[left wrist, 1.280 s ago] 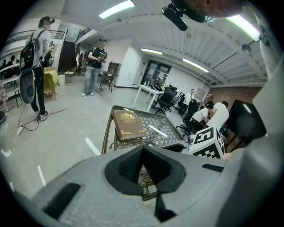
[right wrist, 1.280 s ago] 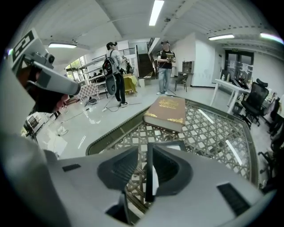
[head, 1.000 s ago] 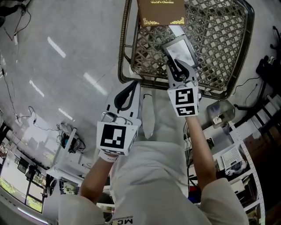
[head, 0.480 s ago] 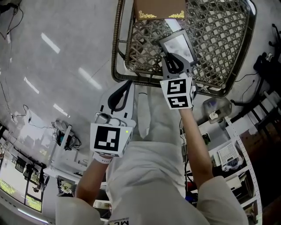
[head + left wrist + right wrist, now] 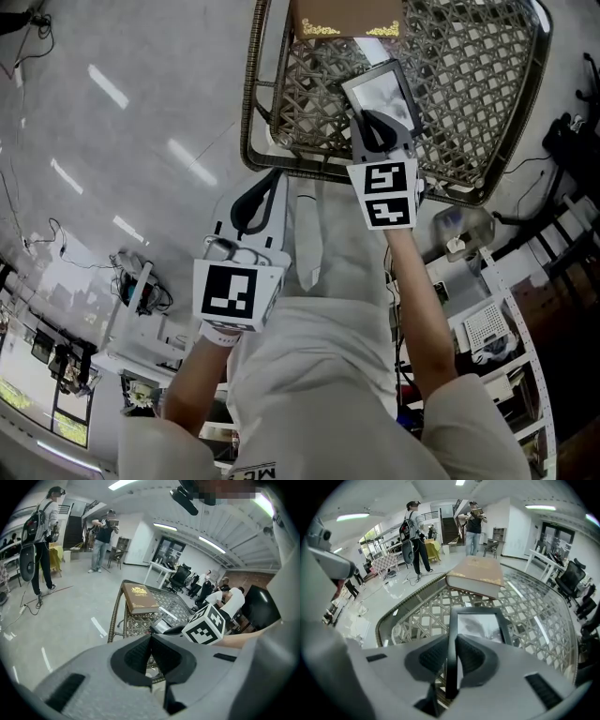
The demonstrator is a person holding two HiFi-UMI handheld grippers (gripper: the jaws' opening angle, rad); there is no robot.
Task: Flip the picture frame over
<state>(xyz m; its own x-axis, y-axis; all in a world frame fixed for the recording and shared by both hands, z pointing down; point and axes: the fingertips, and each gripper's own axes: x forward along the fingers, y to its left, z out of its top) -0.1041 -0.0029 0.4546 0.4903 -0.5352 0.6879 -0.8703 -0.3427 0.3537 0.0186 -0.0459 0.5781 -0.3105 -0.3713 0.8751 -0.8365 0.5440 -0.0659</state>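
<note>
My right tongs (image 5: 451,641) are closing on the left rail of the picture frame (image 5: 480,625), which lies glass up on the lattice bench (image 5: 469,84) near a book (image 5: 476,576). My left tongs (image 5: 150,651) hang pinched together, empty. So thin an edge grip may let the frame swing or slip mid-flip. Only the right gripper view shows the rail between the pads.

one picture frame (image 5: 380,92), one brown book (image 5: 347,17), one woven lattice table (image 5: 469,84)

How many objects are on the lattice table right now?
2. A brown book at the far edge of the table; a picture frame nearer, its left edge between the right gripper's closing jaws. The gripper may hide more at the near edge.
</note>
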